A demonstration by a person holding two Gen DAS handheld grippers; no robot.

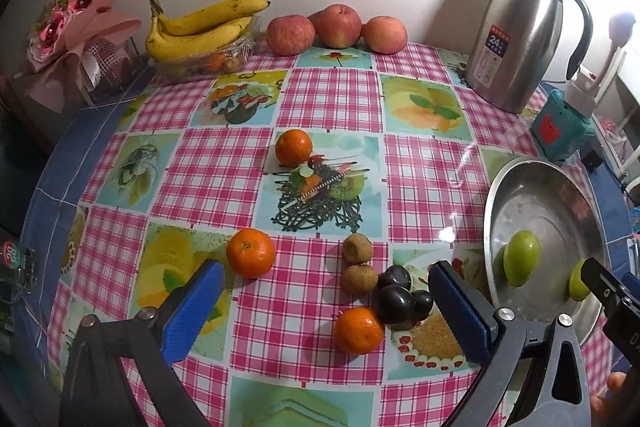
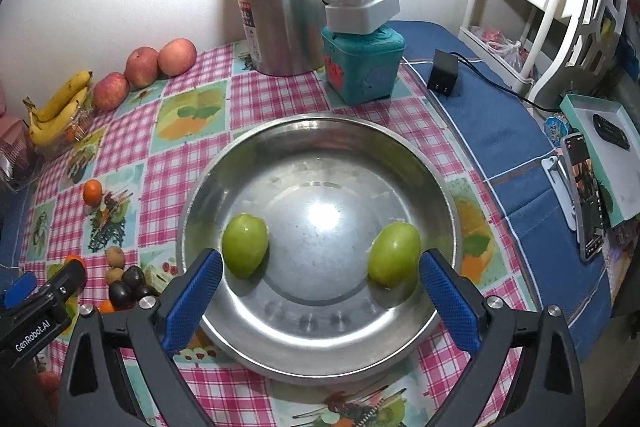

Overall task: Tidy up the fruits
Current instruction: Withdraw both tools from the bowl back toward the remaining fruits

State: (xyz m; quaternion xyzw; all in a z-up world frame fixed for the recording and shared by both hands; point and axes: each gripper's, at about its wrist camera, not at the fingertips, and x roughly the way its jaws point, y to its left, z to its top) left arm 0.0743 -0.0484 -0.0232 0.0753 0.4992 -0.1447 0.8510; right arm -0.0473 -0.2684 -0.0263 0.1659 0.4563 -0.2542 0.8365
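I hold both jaws released: right gripper [image 2: 320, 279] over the bowl [image 2: 400, 355], green fruits [image 2: 245, 245] inside; left gripper [image 1: 326, 287] ahead of oranges [image 1: 251, 253], unsorted.

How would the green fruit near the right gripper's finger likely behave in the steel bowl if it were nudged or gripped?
The green fruit looks rounded and glossy, so it would probably roll on the steel bowl, whose smooth floor curves inward. Its shiny skin may slip between the pads unless the open right gripper closes around its middle. It appears firm, so it probably tolerates a moderate squeeze.
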